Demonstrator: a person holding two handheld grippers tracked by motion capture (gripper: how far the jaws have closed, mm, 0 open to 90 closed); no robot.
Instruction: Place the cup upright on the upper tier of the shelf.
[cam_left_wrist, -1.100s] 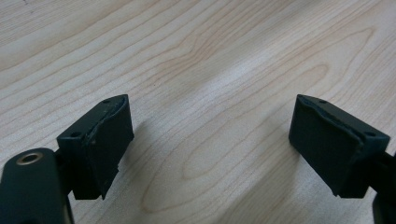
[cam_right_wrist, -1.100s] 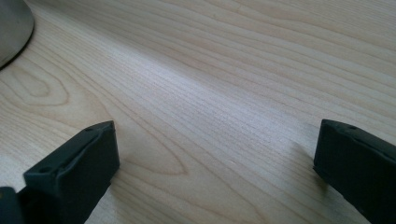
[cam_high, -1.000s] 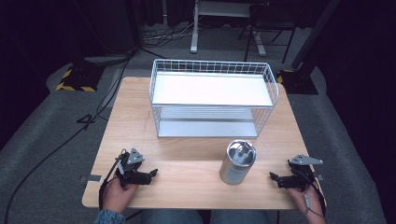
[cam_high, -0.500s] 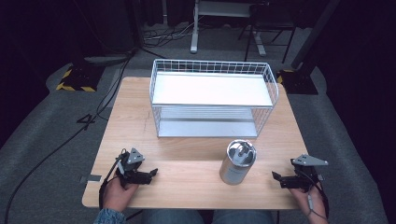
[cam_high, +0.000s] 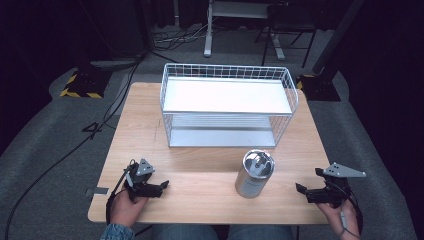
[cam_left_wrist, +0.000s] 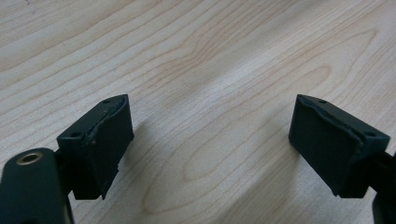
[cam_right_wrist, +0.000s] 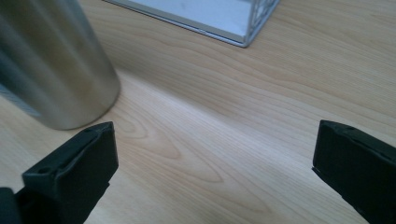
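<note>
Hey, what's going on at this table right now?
A person sits at a wooden table with a gripper in each hand. A steel canister stands upright in front of a white wire rack. The right gripper is beside the canister with its jaws wide open and nothing between them. The left gripper rests open near the table's front edge. Neither holds anything.

Pale wood-grain table; white wire rack; silver can, seemingly brushed; black grippers.

White wire rack on wooden table
</note>
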